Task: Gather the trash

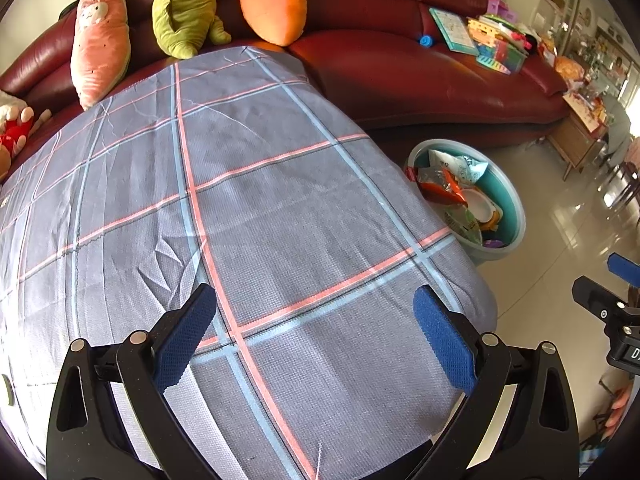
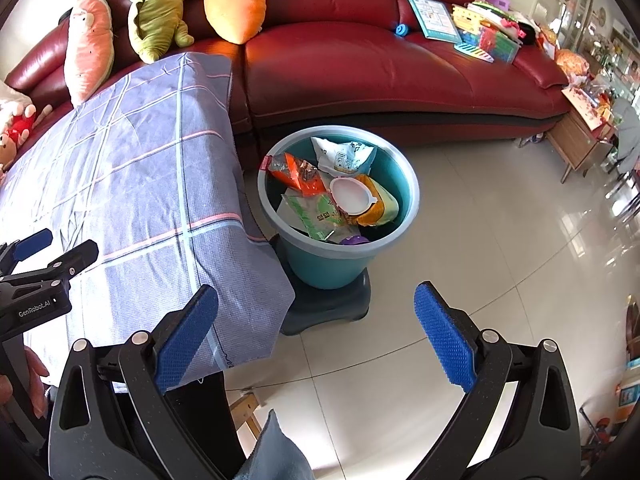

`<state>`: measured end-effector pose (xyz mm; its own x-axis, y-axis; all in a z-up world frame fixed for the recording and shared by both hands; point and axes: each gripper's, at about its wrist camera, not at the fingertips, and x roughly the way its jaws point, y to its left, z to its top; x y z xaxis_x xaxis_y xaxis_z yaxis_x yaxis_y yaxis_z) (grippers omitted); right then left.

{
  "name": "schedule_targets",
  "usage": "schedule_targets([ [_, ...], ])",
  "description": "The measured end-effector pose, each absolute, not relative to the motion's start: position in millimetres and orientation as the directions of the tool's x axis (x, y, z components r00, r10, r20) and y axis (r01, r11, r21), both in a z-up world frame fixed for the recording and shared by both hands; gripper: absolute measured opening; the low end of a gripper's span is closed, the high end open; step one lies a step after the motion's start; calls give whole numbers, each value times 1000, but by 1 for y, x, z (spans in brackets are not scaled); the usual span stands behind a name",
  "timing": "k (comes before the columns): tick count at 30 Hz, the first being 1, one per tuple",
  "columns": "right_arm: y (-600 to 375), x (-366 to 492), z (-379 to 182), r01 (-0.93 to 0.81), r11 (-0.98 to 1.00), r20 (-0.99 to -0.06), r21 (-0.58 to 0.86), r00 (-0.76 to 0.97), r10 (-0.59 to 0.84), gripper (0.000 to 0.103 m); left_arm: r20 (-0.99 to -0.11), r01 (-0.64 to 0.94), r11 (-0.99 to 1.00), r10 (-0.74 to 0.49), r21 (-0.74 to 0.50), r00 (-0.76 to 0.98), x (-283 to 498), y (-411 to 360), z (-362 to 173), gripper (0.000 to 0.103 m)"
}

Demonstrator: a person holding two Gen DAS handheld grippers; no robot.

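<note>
Both spread, empty grippers, left gripper and right gripper, are hovering while wrappers are filling the teal bucket, leaving the plaid tablecloth seemingly cleared.

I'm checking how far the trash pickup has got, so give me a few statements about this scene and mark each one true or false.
1. Both the left gripper and the right gripper are open and hold nothing. True.
2. The teal bucket is empty. False: wrappers and a white lid lie in it.
3. The checked cloth has trash on it. False: none shows.
4. An orange carrot plush rests on the red sofa. True.
</note>
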<state>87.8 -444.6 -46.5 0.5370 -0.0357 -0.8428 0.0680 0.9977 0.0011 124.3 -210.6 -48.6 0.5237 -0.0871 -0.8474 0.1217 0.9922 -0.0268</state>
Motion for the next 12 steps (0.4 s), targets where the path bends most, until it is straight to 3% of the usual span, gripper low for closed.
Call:
schedule_targets([
  [12,-447,91,-48,75,997,-837,-26,544,-63,94,-864,113,992,-105,-57,492,127,-208,-57,99],
])
